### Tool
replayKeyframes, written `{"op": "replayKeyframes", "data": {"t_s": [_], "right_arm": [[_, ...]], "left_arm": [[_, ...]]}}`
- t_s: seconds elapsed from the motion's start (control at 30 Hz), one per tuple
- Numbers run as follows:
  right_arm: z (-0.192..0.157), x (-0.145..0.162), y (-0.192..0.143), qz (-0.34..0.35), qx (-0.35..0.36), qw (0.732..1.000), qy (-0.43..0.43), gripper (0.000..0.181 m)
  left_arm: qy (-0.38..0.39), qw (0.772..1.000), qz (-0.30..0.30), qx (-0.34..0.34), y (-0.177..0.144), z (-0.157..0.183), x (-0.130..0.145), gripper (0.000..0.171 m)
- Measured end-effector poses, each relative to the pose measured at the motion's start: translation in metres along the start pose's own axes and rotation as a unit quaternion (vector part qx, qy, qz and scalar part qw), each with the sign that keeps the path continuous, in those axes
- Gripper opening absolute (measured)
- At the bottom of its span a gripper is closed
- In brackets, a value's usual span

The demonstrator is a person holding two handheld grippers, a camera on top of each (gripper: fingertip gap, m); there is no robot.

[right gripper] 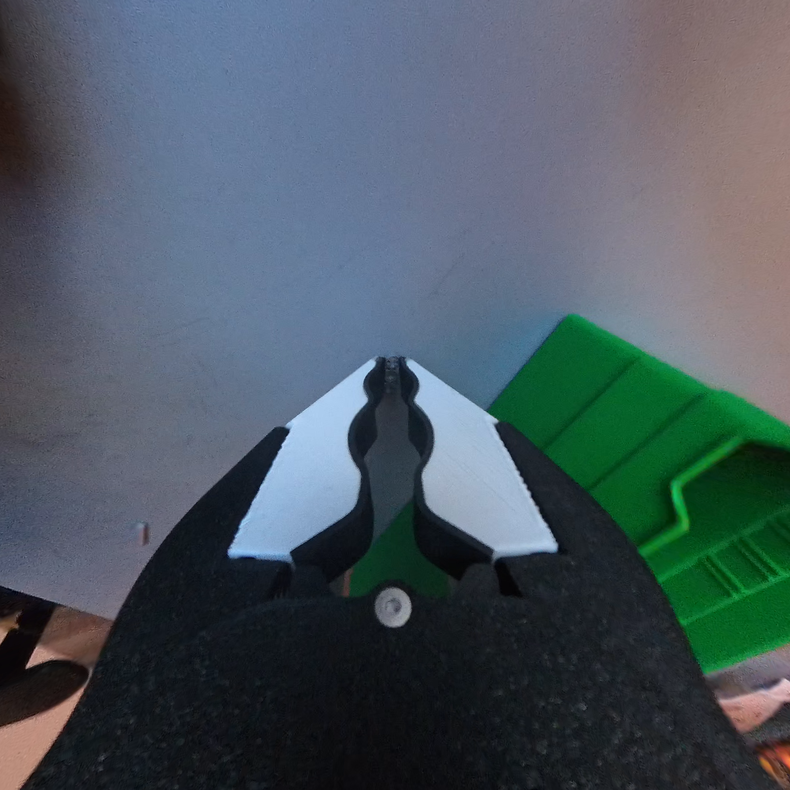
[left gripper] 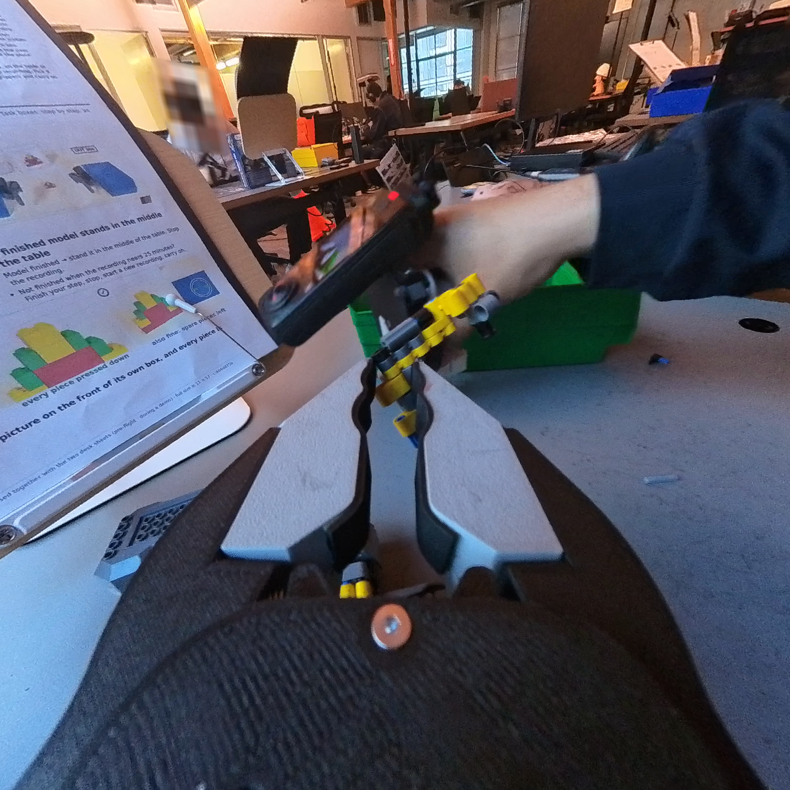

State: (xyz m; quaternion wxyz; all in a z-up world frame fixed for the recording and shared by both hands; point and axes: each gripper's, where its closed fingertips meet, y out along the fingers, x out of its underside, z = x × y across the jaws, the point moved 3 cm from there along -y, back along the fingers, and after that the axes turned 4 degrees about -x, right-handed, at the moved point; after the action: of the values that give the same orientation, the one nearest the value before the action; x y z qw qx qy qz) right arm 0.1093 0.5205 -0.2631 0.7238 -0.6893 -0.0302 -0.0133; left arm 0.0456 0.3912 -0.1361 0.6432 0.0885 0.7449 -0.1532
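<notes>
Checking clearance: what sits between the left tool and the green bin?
Left wrist view: the yellow-grey brick assembly in the left tool, and the right tool above it, before the green bin.

The left wrist view is bright, lit by big far windows (left gripper: 442, 60) and warm ceiling light; the bare hand (left gripper: 513, 239) is motion-blurred. The right wrist view is dimmer; the green plastic bin (right gripper: 641, 470) is soft, and the edges bend.

The left gripper (left gripper: 391, 376) is clamping its fingers near their tips, angled forward above the surface. The right gripper (right gripper: 391, 363) is pinching nearly closed, carried by a hand (left gripper: 513, 239) in a dark sleeve.
</notes>
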Motion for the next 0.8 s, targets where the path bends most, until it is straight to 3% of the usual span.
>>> {"op": "replayKeyframes", "data": {"t_s": [0.17,0.27,0.33,0.43,0.57,0.7,0.8], "right_arm": [[-0.022,0.013,-0.068,0.186,0.032,0.982,0.027,0.004],[-0.011,0.043,-0.133,0.334,0.134,0.931,0.071,0.004],[0.003,0.073,-0.161,0.389,0.191,0.895,0.111,0.003],[0.029,0.112,-0.138,0.35,0.212,0.895,0.177,0.004],[0.041,0.128,-0.098,0.312,0.212,0.904,0.202,0.022],[0.02,0.105,-0.11,0.412,0.144,0.878,0.195,0.028],[-0.043,0.054,-0.135,0.542,-0.04,0.835,0.088,0.031]], "left_arm": [[0.004,1.0,0.007,-0.002,-0.002,-0.001,-0.003,0.014],[0.011,1.0,0.013,0.001,-0.002,0.003,-0.005,0.014],[0.02,1.0,0.014,0.004,-0.001,0.007,-0.005,0.014],[0.039,0.999,0.016,0.011,0.001,0.015,-0.004,0.014],[0.088,0.996,0.006,0.007,0.004,0.025,-0.001,0.013],[0.149,0.989,-0.007,0.004,0.008,0.032,0.006,0.013],[0.203,0.979,-0.018,0.006,0.011,0.036,0.014,0.013]]}}
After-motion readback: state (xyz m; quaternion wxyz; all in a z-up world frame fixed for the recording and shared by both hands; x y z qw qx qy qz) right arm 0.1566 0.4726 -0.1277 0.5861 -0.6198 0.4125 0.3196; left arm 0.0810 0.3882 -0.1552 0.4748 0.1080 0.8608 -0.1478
